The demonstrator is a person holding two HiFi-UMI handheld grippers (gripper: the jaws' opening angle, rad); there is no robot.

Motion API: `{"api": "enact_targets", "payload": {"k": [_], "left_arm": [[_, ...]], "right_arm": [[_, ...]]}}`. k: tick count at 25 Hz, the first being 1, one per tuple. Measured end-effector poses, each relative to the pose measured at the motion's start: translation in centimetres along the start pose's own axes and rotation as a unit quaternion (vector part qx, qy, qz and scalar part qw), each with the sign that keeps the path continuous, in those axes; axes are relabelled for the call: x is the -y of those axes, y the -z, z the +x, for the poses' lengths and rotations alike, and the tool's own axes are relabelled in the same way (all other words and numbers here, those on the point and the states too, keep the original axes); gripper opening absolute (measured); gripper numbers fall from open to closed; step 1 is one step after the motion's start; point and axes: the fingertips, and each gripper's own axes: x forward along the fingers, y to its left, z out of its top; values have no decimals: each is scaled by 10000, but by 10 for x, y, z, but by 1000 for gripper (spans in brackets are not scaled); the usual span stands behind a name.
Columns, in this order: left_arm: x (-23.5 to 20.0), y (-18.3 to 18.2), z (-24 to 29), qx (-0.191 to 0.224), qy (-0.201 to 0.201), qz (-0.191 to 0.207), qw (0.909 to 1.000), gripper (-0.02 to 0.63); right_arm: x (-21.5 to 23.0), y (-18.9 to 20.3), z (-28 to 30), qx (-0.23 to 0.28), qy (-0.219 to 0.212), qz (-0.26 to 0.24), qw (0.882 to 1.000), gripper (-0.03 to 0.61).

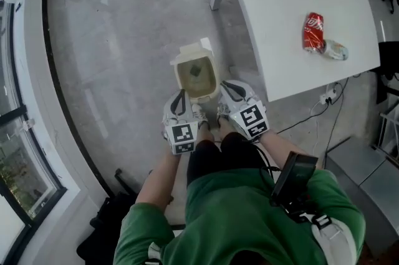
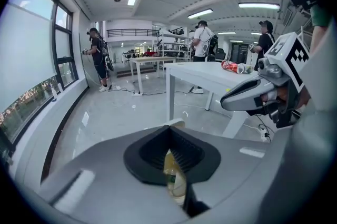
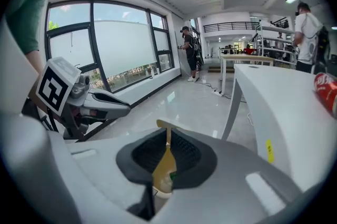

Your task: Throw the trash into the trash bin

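Pinching bin rim (image 1: 175, 72) — hand-held grippers (image 2: 176, 186) (image 3: 162, 175)

Glossy floor (image 1: 124, 58), matt smooth table (image 1: 293, 8), shiny metal can (image 1: 313, 32).

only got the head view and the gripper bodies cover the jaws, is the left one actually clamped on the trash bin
Observer: Yes. The left gripper view shows the left gripper with its jaws closed on the thin beige wall of the trash bin.
Operator: and the right one
Observer: Same there. The right gripper has the bin's rim pinched edge-on between its jaws.
Operator: anyone standing close
Observer: Not close. The right gripper view shows a person far off by the window.
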Motion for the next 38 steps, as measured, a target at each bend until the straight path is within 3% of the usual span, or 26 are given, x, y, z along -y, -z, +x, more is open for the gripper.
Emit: {"api": "enact_targets", "payload": {"k": [9, 16, 29, 38], "left_arm": [[-10, -86, -80, 869, -149, 31, 9961, 6], [-16, -132, -127, 1451, -232, 110, 9891, 5], [-9, -173, -183, 2261, -213, 209, 9736, 5], [4, -193, -202, 2536, -102, 240, 9670, 5]], "right_arm": [[-19, -94, -71, 844, 170, -30, 9963, 28], [-32, -153, -109, 1409, 255, -207, 9895, 28], [-57, -191, -168, 2012, 445, -442, 9775, 28], [-59, -195, -194, 2188, 549, -467, 9731, 23]]}}
